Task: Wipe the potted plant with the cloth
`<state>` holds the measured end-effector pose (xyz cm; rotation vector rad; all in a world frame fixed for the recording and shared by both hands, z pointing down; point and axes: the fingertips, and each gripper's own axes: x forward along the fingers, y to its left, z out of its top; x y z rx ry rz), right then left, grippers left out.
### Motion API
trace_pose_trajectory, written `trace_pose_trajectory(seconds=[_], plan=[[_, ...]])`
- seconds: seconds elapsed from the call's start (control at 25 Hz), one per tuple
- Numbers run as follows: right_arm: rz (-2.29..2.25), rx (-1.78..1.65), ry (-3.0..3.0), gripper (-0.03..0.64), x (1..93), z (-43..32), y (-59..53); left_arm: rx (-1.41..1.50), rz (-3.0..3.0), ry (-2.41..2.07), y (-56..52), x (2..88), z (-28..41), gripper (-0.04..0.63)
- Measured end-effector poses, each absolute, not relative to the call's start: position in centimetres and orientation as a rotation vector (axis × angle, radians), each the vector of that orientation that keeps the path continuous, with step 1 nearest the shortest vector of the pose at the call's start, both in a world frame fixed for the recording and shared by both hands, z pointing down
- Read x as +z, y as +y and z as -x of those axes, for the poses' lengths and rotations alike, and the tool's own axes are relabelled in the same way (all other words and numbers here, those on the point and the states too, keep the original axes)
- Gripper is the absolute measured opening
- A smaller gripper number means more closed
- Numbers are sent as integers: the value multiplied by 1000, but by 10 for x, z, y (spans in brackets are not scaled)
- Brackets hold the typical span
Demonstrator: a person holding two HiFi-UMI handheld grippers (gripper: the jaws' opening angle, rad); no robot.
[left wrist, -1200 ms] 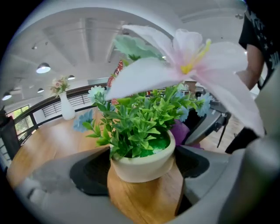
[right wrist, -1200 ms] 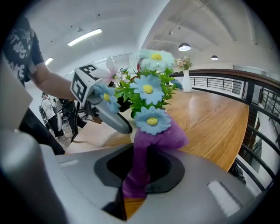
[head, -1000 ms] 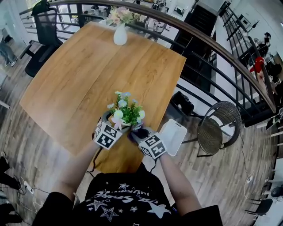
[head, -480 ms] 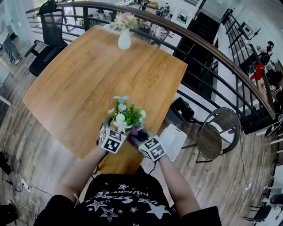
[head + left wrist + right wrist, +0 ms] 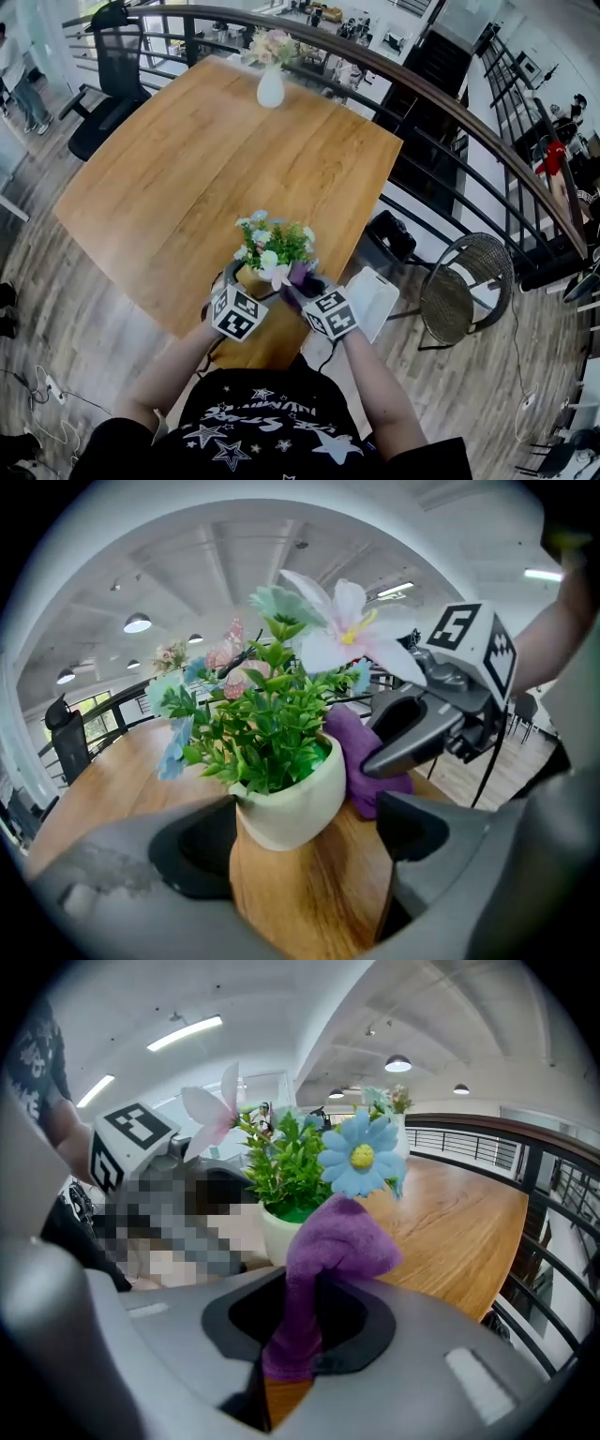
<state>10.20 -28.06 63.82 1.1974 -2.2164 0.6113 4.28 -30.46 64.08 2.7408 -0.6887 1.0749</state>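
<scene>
The potted plant [image 5: 275,246], green leaves and pale flowers in a cream pot [image 5: 295,803], stands near the wooden table's [image 5: 187,169] front edge. My left gripper [image 5: 246,284] is open, its jaws set wide on either side of the pot's base [image 5: 305,841]; the left jaw looks close against the pot, while a gap shows at the right jaw. My right gripper [image 5: 302,284] is shut on the purple cloth [image 5: 328,1251], which sticks up from its jaws [image 5: 300,1326]. The cloth [image 5: 361,761] rests against the pot's right side.
A white vase of flowers [image 5: 270,89] stands at the table's far end. A black office chair [image 5: 108,56] is at the far left. At the right are a curved railing [image 5: 441,103], a black bag [image 5: 389,234], a white flat object [image 5: 370,298] and a wicker chair [image 5: 464,281].
My left gripper has drawn back a little toward me beside the pot. The right gripper with the cloth stays at the pot's right side. The pot has not shifted on the table.
</scene>
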Motion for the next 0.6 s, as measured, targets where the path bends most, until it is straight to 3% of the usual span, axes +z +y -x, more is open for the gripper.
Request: trace_pose_trajectory(seconds=[0.4, 0.6], plan=[[-1328, 614, -2148, 81, 638, -127, -301, 1030, -2770, -499, -263, 636, -44, 485], [-1325, 610, -2138, 81, 638, -125, -303, 1065, -2816, -613, -266, 638, -25, 485]])
